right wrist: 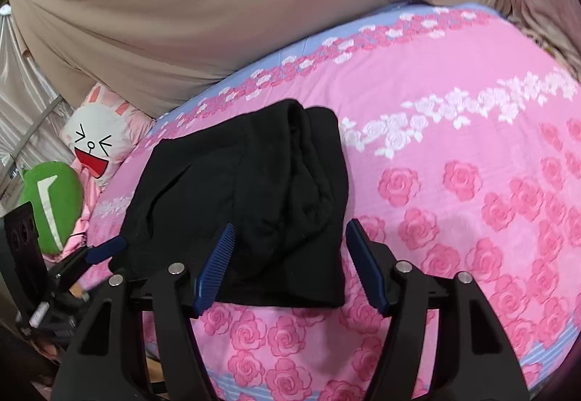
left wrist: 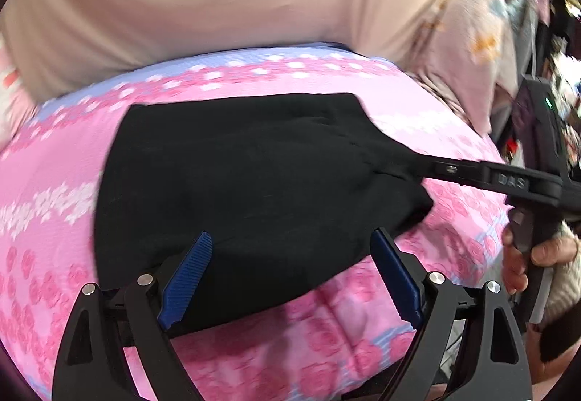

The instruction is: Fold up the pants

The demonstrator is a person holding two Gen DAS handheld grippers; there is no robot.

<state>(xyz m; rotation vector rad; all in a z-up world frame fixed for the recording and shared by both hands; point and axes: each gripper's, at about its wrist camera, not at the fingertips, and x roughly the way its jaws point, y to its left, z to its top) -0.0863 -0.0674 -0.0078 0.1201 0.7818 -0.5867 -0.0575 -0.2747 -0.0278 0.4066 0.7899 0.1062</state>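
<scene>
1. Left wrist view: the black pants (left wrist: pixel 250 179) lie folded into a compact slab on the pink rose-patterned bed cover (left wrist: pixel 363 339), directly ahead of the left gripper (left wrist: pixel 294 277). Its jaws stand wide, and the near edge of the slab sits between the two blue pads, the left-hand pad (left wrist: pixel 187 279) overlapping the cloth and the other pad just off its near right corner. Nothing is clamped. The right gripper (left wrist: pixel 428 170) reaches in from the right, its tip touching the slab's right side where the fabric bunches; from this side-on angle I cannot tell how its jaws stand.

2. Right wrist view: the same pants (right wrist: pixel 250 205) lie ahead and a little to the left of the right gripper (right wrist: pixel 290 270), with the long axis running away from the camera toward the beige cloth (right wrist: pixel 181 1) hung at the far side of the bed. These jaws are wide too, straddling the slab's near right corner and gripping nothing. The left gripper (right wrist: pixel 105 248) shows at the slab's near left corner, touching or very close to the edge. A rabbit-face cushion (right wrist: pixel 94 143) and a green cushion (right wrist: pixel 51 205) sit off the bed cover (right wrist: pixel 454 183) to the left.

3. Judgement: both grippers sit at the near short edge, one per corner, so either is equally placed; a further fold would carry that edge away along the long axis.
</scene>
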